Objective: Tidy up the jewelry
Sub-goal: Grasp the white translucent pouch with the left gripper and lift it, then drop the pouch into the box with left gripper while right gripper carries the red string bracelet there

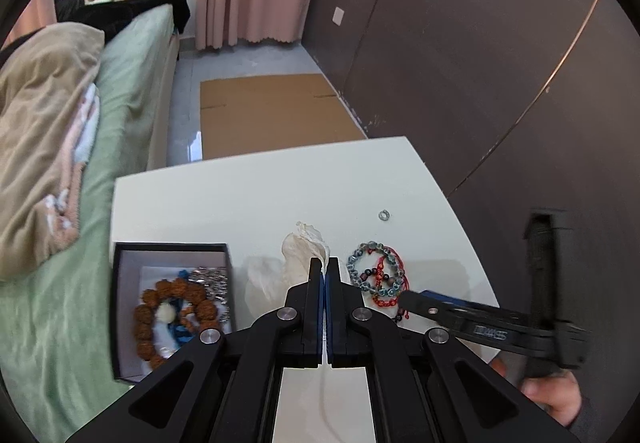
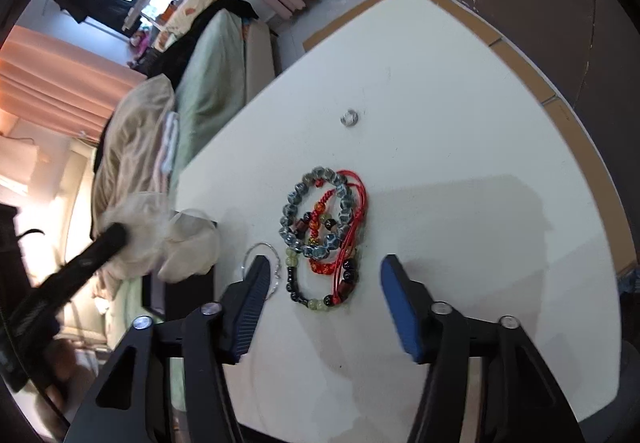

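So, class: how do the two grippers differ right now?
The left gripper has its fingers shut on a pale sheer pouch; the right gripper is open and empty. The left sits beside the jewelry box; the right hovers over the bracelets. Both have blue-padded black fingers.

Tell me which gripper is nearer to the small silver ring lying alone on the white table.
Right, probably. The right gripper is open over the bracelet pile, with the silver ring straight ahead beyond it. The left gripper, shut on a translucent pouch, sits left of the pile.
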A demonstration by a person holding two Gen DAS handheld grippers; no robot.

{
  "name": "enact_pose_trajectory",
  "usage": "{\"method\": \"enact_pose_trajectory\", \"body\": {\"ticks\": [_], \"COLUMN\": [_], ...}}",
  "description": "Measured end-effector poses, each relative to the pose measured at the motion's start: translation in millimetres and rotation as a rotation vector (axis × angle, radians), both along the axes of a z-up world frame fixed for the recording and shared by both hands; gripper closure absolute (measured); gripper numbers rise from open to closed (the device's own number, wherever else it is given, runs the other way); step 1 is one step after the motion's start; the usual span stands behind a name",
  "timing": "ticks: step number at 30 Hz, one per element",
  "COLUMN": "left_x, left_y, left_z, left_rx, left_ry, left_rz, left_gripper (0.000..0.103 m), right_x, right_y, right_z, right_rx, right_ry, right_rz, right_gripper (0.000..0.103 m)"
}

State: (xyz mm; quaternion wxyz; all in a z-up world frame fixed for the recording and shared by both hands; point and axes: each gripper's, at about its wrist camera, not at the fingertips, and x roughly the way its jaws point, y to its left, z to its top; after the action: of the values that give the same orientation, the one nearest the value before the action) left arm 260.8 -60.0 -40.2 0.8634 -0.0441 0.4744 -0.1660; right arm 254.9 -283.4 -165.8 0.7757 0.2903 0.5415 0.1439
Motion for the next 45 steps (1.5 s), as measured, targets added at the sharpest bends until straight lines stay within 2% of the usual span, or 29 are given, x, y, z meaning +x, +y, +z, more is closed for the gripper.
{"method": "enact_pose_trajectory", "body": {"ticks": [3, 4, 5, 11, 20, 26, 29, 30, 32, 33, 34, 36, 45], "left_x": [-5.8, -6.6, -7.8, -11.5, -14.1, -17.0, -13.3, -11.3, -9.4, -10.2, -12.9, -19.3, -30.8], "left_y": [11.4, 14.3, 17.8, 46.6, 78.3, 87.0, 91.5, 94.3, 100.3, 102.6, 106.0, 111.9, 150.6], "left_z": [10.9, 13.9, 16.1, 23.4, 22.2, 13.2, 3.5, -1.3, -8.5, -9.0, -7.2, -1.4, 8.5], "left_rx": [-0.005, -0.004, -0.003, -0.009, -0.015, -0.013, -0.007, -0.012, -0.029, -0.037, -0.051, -0.075, -0.059], "left_ry": [-0.024, -0.031, -0.037, -0.055, -0.052, -0.03, 0.018, 0.049, 0.09, 0.087, 0.066, 0.025, -0.002], "left_rz": [0.009, 0.012, 0.015, 0.062, 0.121, 0.128, 0.137, 0.147, 0.162, 0.165, 0.169, 0.18, 0.26], "left_gripper": [0.103, 0.103, 0.103, 0.103, 0.103, 0.103, 0.102, 0.099, 0.072, 0.037, 0.014, 0.013, 0.013], "right_x": [4.1, 5.0, 5.2, 2.0, 0.1, -4.0, -6.2, -6.9, -8.0, -8.2, -9.6, -10.3, -9.4], "right_y": [7.4, 7.8, 7.6, 2.5, 12.7, 29.4, 39.3, 43.5, 52.8, 58.0, 60.8, 71.8, 125.4], "right_z": [-8.2, -10.1, -12.2, 3.8, 71.0, 105.3, 118.0, 121.6, 127.3, 129.2, 130.2, 132.9, 140.2], "right_rx": [-0.02, -0.025, -0.024, 0.011, 0.036, 0.041, 0.043, 0.044, 0.043, 0.043, 0.043, 0.042, 0.059], "right_ry": [0.034, 0.043, 0.051, 0.007, -0.135, -0.206, -0.231, -0.238, -0.248, -0.251, -0.253, -0.257, -0.27], "right_rz": [0.012, 0.011, 0.007, -0.012, 0.014, 0.046, 0.069, 0.078, 0.099, 0.112, 0.122, 0.15, 0.25], "right_gripper": [0.077, 0.091, 0.099, 0.099, 0.099, 0.099, 0.099, 0.099, 0.099, 0.099, 0.099, 0.099, 0.099]}}
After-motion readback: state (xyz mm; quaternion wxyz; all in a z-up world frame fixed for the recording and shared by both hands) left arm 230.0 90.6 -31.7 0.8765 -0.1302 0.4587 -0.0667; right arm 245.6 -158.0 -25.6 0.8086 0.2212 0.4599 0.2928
